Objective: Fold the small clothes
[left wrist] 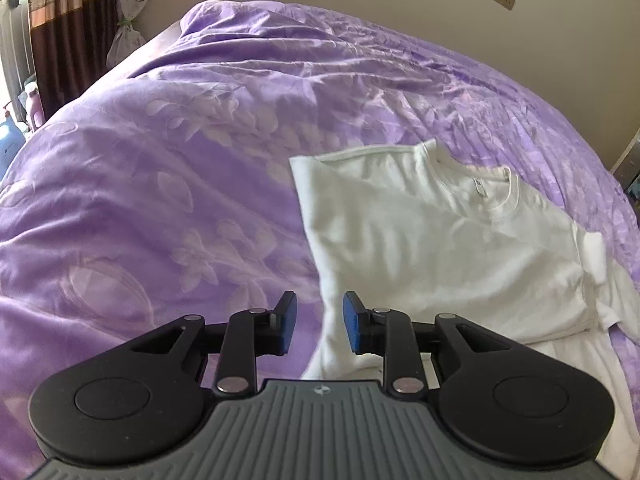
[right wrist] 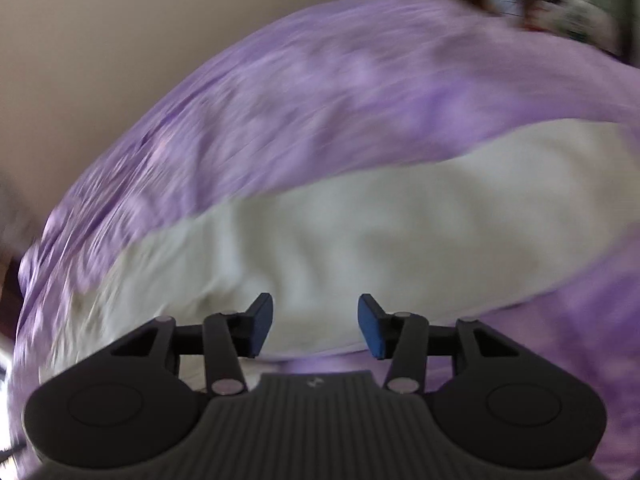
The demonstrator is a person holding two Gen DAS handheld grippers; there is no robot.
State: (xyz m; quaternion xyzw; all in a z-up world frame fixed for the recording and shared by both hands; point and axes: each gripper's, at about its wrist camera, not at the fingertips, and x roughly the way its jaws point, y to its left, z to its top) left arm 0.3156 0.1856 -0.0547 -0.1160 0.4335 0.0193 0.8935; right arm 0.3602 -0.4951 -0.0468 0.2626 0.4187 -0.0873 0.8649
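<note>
A white T-shirt point(left wrist: 440, 248) lay partly folded on the purple bedspread point(left wrist: 160, 184). Left tongs point(left wrist: 320, 324) and right tongs point(right wrist: 316, 326) hovered over it, both parted and empty.

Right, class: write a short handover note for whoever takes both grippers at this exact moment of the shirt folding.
Left gripper: open, empty, at the near left edge of the white T-shirt.
Right gripper: open, empty, over the shirt; its view is blurred.
The shirt lies on the purple bedspread, collar away from you.
Done: the left side looks folded in.
Left: the right sleeve still sticks out; fold it in, then fold lengthwise.
</note>
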